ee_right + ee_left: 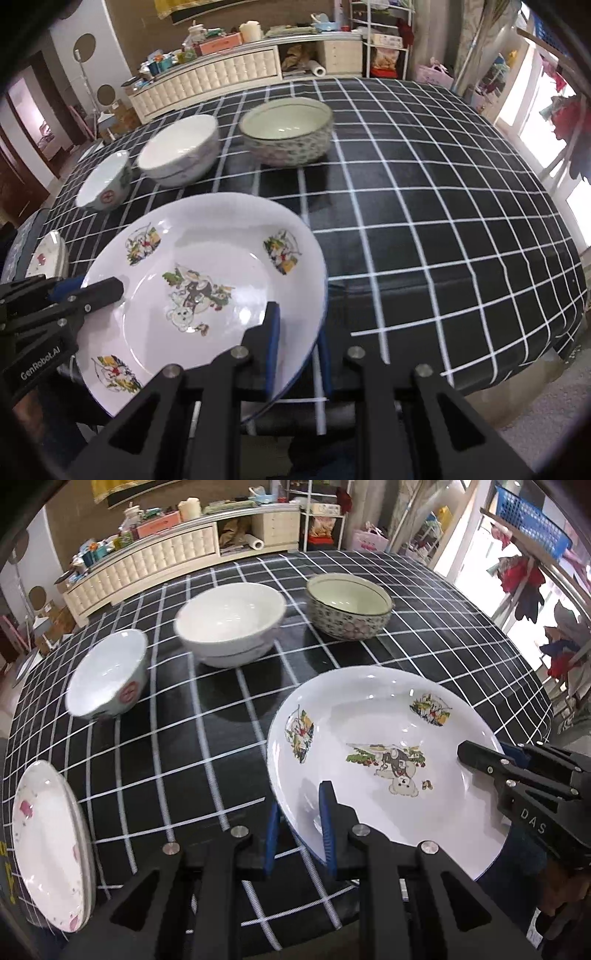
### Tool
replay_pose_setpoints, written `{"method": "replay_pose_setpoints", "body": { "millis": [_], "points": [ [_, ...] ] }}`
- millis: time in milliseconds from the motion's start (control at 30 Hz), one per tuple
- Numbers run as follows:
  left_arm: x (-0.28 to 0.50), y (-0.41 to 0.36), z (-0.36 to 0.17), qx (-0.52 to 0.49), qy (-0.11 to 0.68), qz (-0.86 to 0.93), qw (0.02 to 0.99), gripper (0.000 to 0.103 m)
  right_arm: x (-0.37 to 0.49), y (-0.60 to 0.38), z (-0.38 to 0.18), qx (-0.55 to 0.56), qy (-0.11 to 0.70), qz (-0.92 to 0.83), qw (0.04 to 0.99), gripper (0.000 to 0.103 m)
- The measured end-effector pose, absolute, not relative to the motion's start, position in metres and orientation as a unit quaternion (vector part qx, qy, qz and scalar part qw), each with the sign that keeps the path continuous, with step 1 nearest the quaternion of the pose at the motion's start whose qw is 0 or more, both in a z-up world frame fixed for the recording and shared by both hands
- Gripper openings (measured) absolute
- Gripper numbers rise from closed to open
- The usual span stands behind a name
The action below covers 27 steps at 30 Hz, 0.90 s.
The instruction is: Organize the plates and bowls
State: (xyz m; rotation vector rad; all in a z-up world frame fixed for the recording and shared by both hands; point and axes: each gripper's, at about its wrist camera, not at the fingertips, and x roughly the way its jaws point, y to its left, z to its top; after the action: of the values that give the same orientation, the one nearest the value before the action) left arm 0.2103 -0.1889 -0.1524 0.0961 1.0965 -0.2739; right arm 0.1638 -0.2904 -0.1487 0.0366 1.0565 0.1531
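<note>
A white cartoon-print plate [384, 738] [207, 266] is held tilted above the checked tablecloth by both grippers. My left gripper [301, 827] is shut on its left rim; it shows in the right wrist view [92, 291]. My right gripper [297, 354] is shut on the opposite rim; it shows in the left wrist view [491, 757]. A pink-flowered plate [48, 845] [48, 253] lies at the table's left edge. Behind stand a small bowl with a red mark [110, 674] [105, 181], a plain white bowl [231, 622] [181, 149] and a blue-patterned bowl [349, 603] [288, 131].
The black tablecloth with a white grid [207, 753] [424, 236] covers the table. A cream cabinet [155, 557] with clutter stands behind the table. Shelves and hanging clothes [524, 579] are at the right.
</note>
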Motion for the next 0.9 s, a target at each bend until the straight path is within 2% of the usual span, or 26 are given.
{"method": "replay_pose_setpoints", "body": {
  "millis": [900],
  "points": [
    [0.154,-0.022,-0.112,-0.045,0.486,-0.021,0.873,0.017,0.154,-0.137,-0.118,-0.027,0.474,0.177,0.862,0.023]
  ]
}}
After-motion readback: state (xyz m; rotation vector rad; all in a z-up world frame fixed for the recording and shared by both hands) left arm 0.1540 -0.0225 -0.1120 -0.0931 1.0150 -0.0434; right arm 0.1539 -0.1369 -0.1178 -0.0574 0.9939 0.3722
